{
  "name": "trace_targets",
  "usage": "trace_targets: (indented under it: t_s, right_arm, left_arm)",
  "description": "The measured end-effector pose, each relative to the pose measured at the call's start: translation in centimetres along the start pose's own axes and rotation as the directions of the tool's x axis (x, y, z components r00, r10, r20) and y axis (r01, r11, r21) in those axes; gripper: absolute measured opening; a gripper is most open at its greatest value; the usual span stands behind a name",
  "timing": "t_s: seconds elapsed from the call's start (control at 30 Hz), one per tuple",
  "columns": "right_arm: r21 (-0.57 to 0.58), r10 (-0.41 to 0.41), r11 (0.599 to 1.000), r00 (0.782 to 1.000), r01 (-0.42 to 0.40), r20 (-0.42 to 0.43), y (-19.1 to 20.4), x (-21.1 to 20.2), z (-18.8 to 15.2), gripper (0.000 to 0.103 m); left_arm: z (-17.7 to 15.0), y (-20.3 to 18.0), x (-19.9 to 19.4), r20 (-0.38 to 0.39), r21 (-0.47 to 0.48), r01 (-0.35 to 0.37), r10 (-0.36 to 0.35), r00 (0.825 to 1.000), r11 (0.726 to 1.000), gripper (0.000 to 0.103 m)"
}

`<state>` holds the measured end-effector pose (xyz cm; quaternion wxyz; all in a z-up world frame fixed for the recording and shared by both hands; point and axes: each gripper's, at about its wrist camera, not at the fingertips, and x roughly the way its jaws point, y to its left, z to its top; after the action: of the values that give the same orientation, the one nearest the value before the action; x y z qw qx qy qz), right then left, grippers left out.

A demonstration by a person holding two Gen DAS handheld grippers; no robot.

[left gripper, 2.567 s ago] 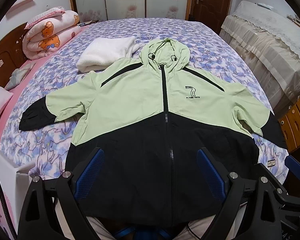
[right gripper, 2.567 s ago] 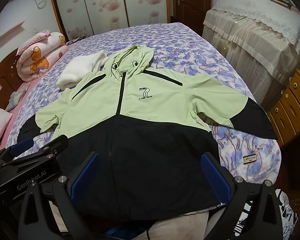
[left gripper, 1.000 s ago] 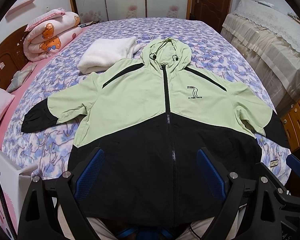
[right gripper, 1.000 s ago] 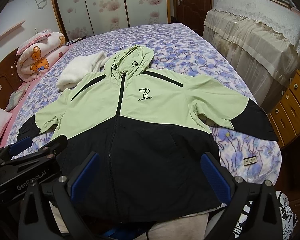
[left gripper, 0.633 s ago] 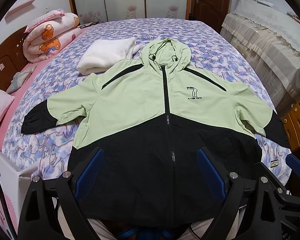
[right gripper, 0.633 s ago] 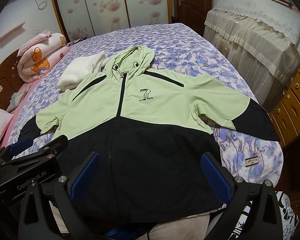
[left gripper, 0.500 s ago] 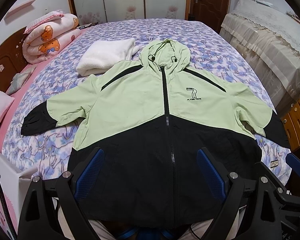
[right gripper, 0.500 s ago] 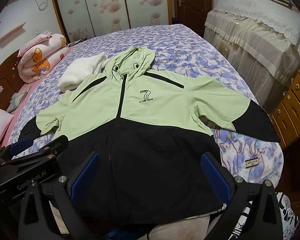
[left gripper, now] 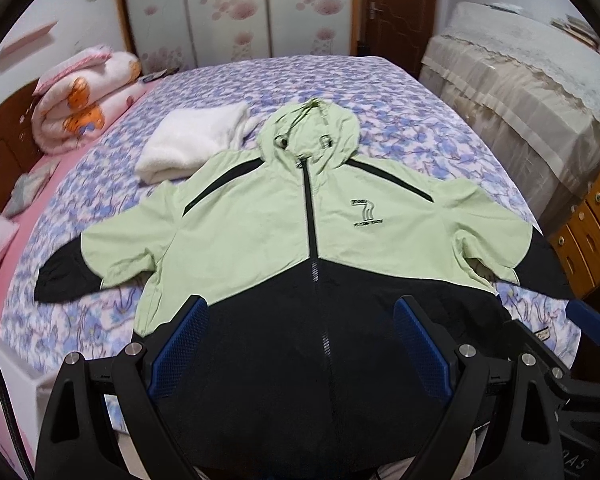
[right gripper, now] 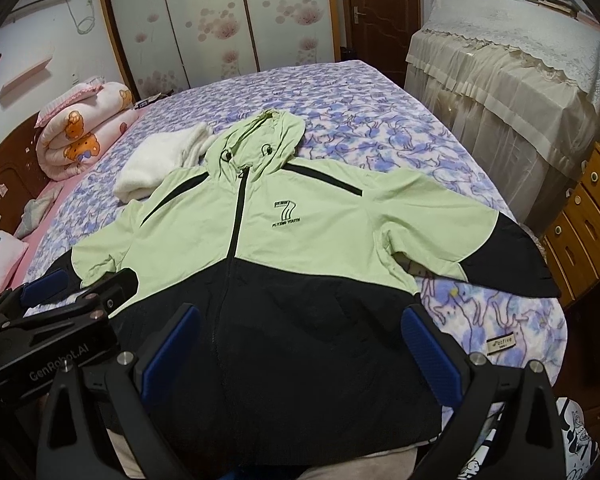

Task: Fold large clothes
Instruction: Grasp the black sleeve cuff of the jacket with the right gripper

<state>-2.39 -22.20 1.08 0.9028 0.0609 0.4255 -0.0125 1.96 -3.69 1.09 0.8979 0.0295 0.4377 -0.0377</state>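
While both tools hang over the near edge of the bed, nothing is being held. The left gripper has its blue pads spread wide, and the right gripper is spread just as wide, each above the black hem with only air between its fingers.

And there's the jacket, flat on its back, zipped up, hood pointing toward the far edge, hem hanging right at the near edge. One sleeve reaches toward the bed's left edge, the other sleeve stretches to the right edge, black cuff nearly over the side.

It looks like thin shell fabric: light, floppy, probably slick, so it should slide easily over the floral cover and won't keep a crease by itself. No fold has started, by the look of it. Best holds, I'd say, are a cuff or a sleeve seam at the shoulder, pinching both layers, then carrying the sleeve across the chest. Watch that white folded blanket touching the left shoulder; it could get dragged along.
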Motion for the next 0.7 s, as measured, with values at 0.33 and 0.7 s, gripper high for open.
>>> trace_targets:
  t_s: [0.33,0.7]
  right_arm:
    - [0.079,-0.057,0.995,0.997,0.053,0.056,-5.1,-0.1,1.8,0.101]
    - [0.272,-0.149,0.954,0.987,0.128,0.058,-15.2,1.4,2.9,0.101]
  left_arm:
    - [3.5,-5.2,0.1,0.046,0.118,0.073,-0.079,0.996,0.990,0.093]
    - [7.8,-11.6,3.7,-0.006,0.179,0.196,-0.198,0.980,0.964,0.093]
